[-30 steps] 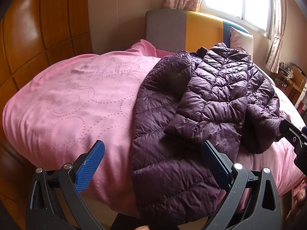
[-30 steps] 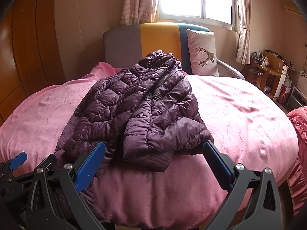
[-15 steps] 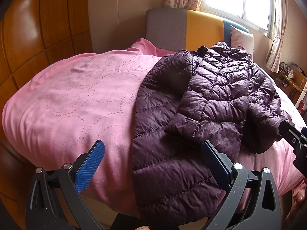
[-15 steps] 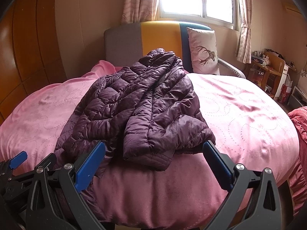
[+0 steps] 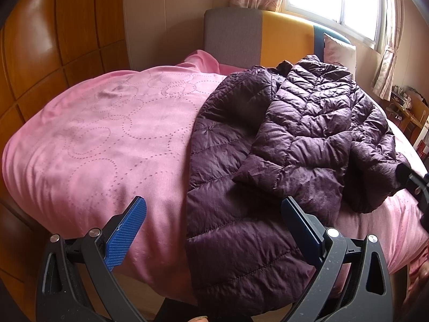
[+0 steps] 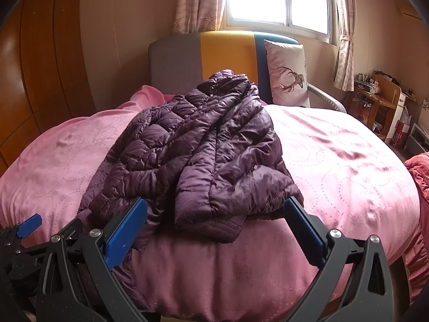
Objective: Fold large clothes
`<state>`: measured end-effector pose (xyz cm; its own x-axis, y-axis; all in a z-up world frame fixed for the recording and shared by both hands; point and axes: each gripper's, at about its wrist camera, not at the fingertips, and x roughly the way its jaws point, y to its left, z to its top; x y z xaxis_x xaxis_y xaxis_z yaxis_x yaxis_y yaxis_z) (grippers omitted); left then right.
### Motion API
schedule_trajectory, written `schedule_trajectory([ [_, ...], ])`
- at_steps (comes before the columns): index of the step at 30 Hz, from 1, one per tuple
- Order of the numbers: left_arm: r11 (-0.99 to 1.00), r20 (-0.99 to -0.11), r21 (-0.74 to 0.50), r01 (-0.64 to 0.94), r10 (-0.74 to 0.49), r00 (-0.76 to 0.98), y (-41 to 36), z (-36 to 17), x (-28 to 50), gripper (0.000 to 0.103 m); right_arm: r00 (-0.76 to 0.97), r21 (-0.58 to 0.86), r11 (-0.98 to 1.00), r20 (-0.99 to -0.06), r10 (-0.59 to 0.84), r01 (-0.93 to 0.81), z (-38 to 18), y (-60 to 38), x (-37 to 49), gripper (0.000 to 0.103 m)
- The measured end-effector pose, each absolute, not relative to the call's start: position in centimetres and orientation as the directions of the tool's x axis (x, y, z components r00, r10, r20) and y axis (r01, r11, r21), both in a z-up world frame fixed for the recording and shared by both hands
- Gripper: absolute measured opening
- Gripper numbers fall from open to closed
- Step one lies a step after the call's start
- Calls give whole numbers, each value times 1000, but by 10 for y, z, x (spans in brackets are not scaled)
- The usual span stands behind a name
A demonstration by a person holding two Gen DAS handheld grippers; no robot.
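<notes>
A dark purple quilted puffer jacket (image 5: 289, 145) lies crumpled on a bed under a pink cover (image 5: 107, 145), one panel hanging over the near edge. In the right wrist view the jacket (image 6: 203, 150) has a sleeve folded across its front. My left gripper (image 5: 214, 214) hovers open just short of the hanging hem, nothing between its blue pads. My right gripper (image 6: 214, 214) is open too, in front of the jacket's lower cuff. The left gripper's tip shows at the left edge of the right wrist view (image 6: 29, 224), and part of the right gripper shows at the right edge of the left wrist view (image 5: 418, 187).
A grey, yellow and blue headboard (image 6: 214, 53) with a deer-print pillow (image 6: 287, 77) stands behind the bed. Wooden wardrobe panels (image 5: 53, 40) line the left. A cluttered wooden desk (image 6: 380, 99) and a red blanket (image 6: 421, 177) are at right. Window (image 6: 276, 0) above.
Both grippers have crept slightly closer to the bed and jacket; the jacket itself has not moved. Both stay open.
</notes>
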<state>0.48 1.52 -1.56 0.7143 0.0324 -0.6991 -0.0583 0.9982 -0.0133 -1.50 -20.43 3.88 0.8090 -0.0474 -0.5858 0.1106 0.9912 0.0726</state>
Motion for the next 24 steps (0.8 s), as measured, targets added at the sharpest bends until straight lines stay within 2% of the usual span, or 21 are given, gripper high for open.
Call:
schedule_trajectory([
  [4,998,-710,-26,-64,27,704,22,-20,9,99,818,97,993,-576,5,62,47,-203,-11,101],
  [7,995,-719,-99,-32,-49,693,39,-26,11,99,814,110,992,-571,108,-55,56,-190,-1,101],
  [9,991,-747,-119,-58,-50,663,52,-33,14,99,791,113,980,-580,197,-161,59,-175,10,97],
  [13,980,-774,-174,-102,-72,629,74,-45,15,99,695,70,947,-663,279,-313,42,-132,43,82],
  [16,960,-777,-264,-94,-154,611,85,-53,16,98,614,-1,941,-758,220,-338,9,-103,76,80],
  [17,958,-780,-274,-82,-171,602,84,-55,17,93,597,-26,940,-778,195,-341,-2,-98,84,77],
  [18,958,-787,-280,-59,-194,586,81,-60,19,86,587,-51,938,-792,171,-343,-12,-95,90,73],
  [19,959,-795,-283,-33,-215,567,77,-64,23,81,575,-65,935,-802,159,-348,-20,-93,95,56],
  [20,958,-804,-287,-9,-236,545,72,-67,25,74,561,-49,934,-810,171,-355,-22,-94,97,32],
  [22,956,-807,-291,33,-264,528,62,-71,27,70,575,-27,931,-793,201,-363,-8,-100,94,12],
  [23,956,-804,-288,48,-269,531,58,-71,27,64,593,-30,930,-777,209,-366,0,-105,91,9],
  [24,956,-798,-285,66,-275,536,54,-70,28,51,609,-20,931,-762,222,-365,9,-113,89,8],
])
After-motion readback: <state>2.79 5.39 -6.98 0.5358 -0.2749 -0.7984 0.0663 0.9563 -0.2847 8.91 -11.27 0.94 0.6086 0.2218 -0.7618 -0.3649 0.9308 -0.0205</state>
